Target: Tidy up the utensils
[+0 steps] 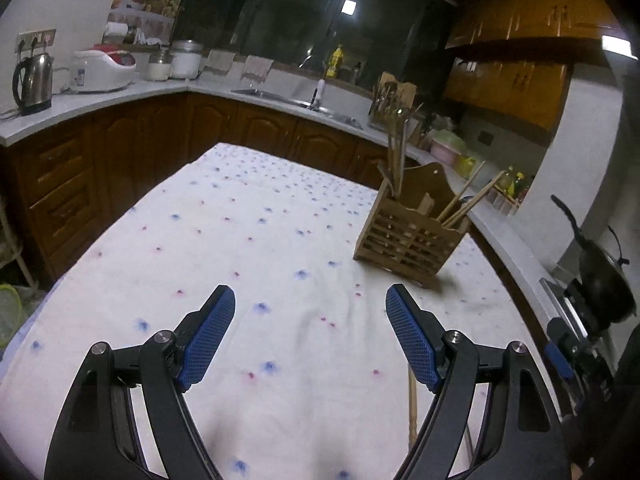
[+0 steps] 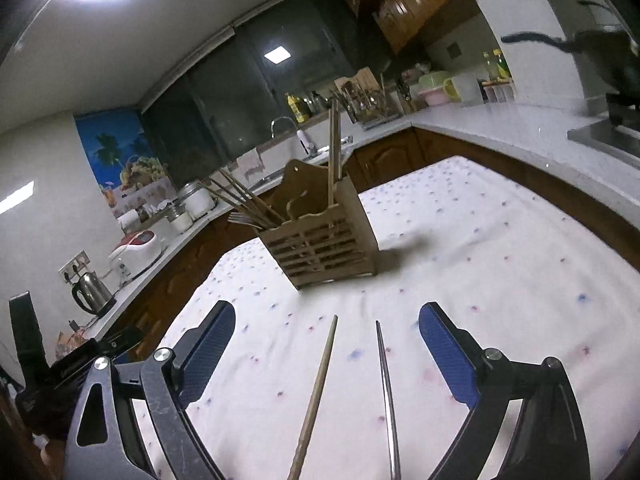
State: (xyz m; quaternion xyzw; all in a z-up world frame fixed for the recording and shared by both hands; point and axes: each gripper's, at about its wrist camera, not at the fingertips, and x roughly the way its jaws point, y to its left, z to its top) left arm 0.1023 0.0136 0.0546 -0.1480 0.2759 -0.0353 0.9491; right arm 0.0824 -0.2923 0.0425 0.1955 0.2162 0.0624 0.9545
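While hovering low over the flowered tablecloth [image 1: 240, 240], keeps the left gripper [image 1: 311, 291] spread wide with nothing between the blue pads [image 1: 208, 336], probably to stay clear and ready rather than to grasp. Places the wooden holder [image 1: 412, 232] at right of centre in the left wrist view, well ahead of the fingertips and upright on the cloth. Shows the right gripper [image 2: 328, 308] equally wide and empty-handed, straddling two loose utensils in the lower middle of the right wrist view: a wooden chopstick [image 2: 316, 392] and a thin metal chopstick [image 2: 386, 392], both flat on the cloth, tips toward the holder, apart from each other and touching neither pad. Suggests a lineup for a pick, the wide spread leaving room to close on one stick without nudging the other. Reveals sorting in the holder [image 2: 324, 236] at frame centre: a bundle of sticks [image 2: 244, 204] and a fork leaning to the left out of one compartment, two upright sticks [image 2: 334, 148] in another. Looks far along, judging by only these two pieces left lying. Calls for care with the thin metal one, likely to roll or slip.
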